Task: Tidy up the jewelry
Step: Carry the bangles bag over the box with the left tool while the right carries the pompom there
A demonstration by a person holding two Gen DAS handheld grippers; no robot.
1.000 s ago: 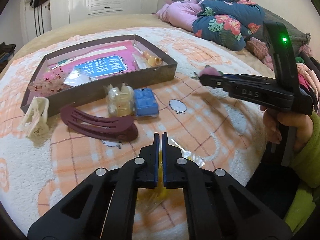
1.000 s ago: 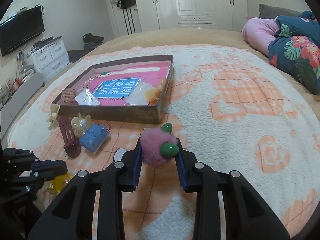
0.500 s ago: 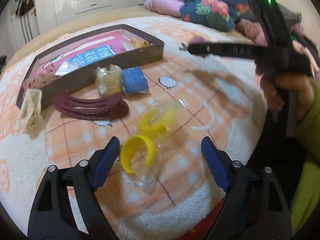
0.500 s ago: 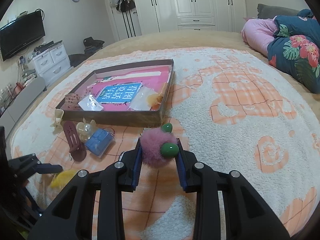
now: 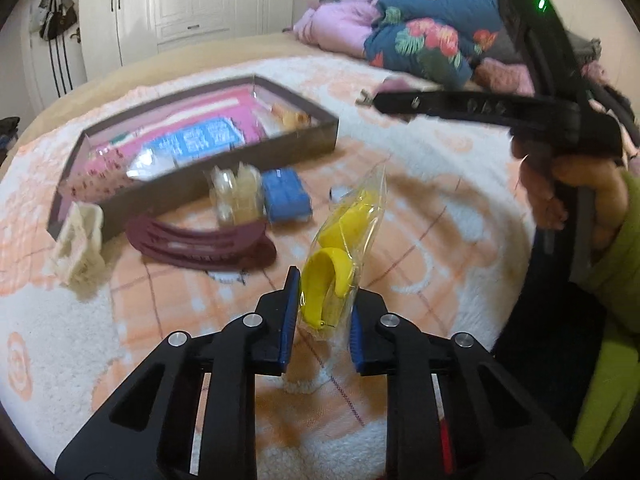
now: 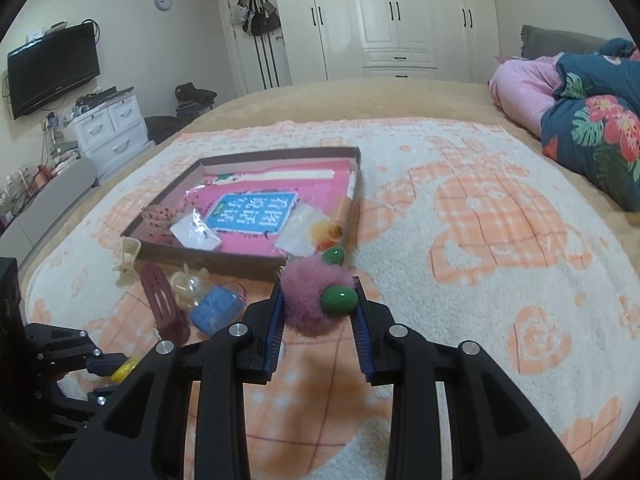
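The clear plastic packet (image 5: 347, 240) with the yellow rings (image 5: 328, 276) inside was judged to be very light and slippery, because the film was thin and glossy. The film was soft and could crumple, but the rings looked stiff. It was therefore thought better to take hold across a ring than on the loose film alone. The packet was seen between the blue pads of the left gripper (image 5: 322, 320), which were closed down to a narrow gap around its lower part. The packet stood almost upright, lifted above the blanket (image 5: 440, 240). Two rings were seen in it, one above the other.

The pink fluffy pompom (image 6: 310, 300) with green beads (image 6: 339, 299) was judged soft, light and easy to squash, so only a gentle squeeze would be needed. It was held in the right gripper (image 6: 318, 316), whose jaws were partly closed on its two sides, above the blanket and just before the near wall of the shallow box (image 6: 240, 268).

More pieces lay on the blanket in front of the box: a dark red hair clip (image 5: 200, 240), a blue case (image 5: 286, 196), a clear claw clip (image 5: 236, 196) and a cream claw clip (image 5: 80, 240). Small bags were already lying in the box.
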